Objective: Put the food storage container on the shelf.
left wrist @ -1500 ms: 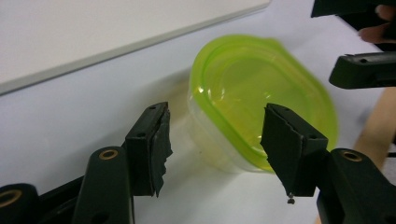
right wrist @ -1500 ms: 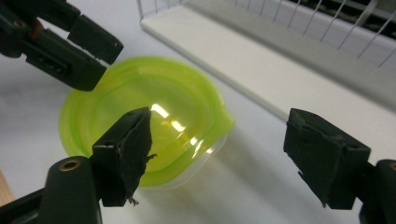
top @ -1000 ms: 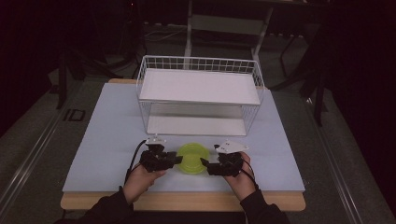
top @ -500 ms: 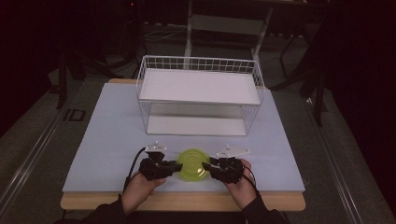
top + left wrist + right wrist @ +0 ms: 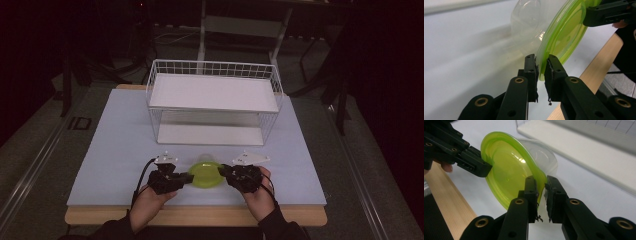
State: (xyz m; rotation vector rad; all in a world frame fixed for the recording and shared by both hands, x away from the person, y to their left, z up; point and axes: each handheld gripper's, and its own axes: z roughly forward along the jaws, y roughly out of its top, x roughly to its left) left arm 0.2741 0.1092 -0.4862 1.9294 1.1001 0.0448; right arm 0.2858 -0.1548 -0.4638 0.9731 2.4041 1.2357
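Observation:
A clear plastic bowl (image 5: 530, 21) with a lime-green lid (image 5: 206, 174) sits tipped near the table's front edge, lid toward the person. My left gripper (image 5: 541, 59) is shut on the lid's rim (image 5: 564, 35) from the left. My right gripper (image 5: 541, 180) is shut on the opposite rim of the lid (image 5: 506, 172), with the bowl (image 5: 541, 153) behind it. Both pairs of jaws have just been closing, with the lid's edge between them. In the high view, the left gripper (image 5: 188, 177) and the right gripper (image 5: 223, 172) flank the lid.
A white wire rack (image 5: 215, 95) with two shelves stands at the back middle of the white table top (image 5: 115, 145). The wooden front edge (image 5: 200, 216) lies just under the hands. Dark floor and chair legs surround the table.
Both grippers have closed in on the green lid from either side and now pinch its rim. The hands have drawn slightly toward the front edge.

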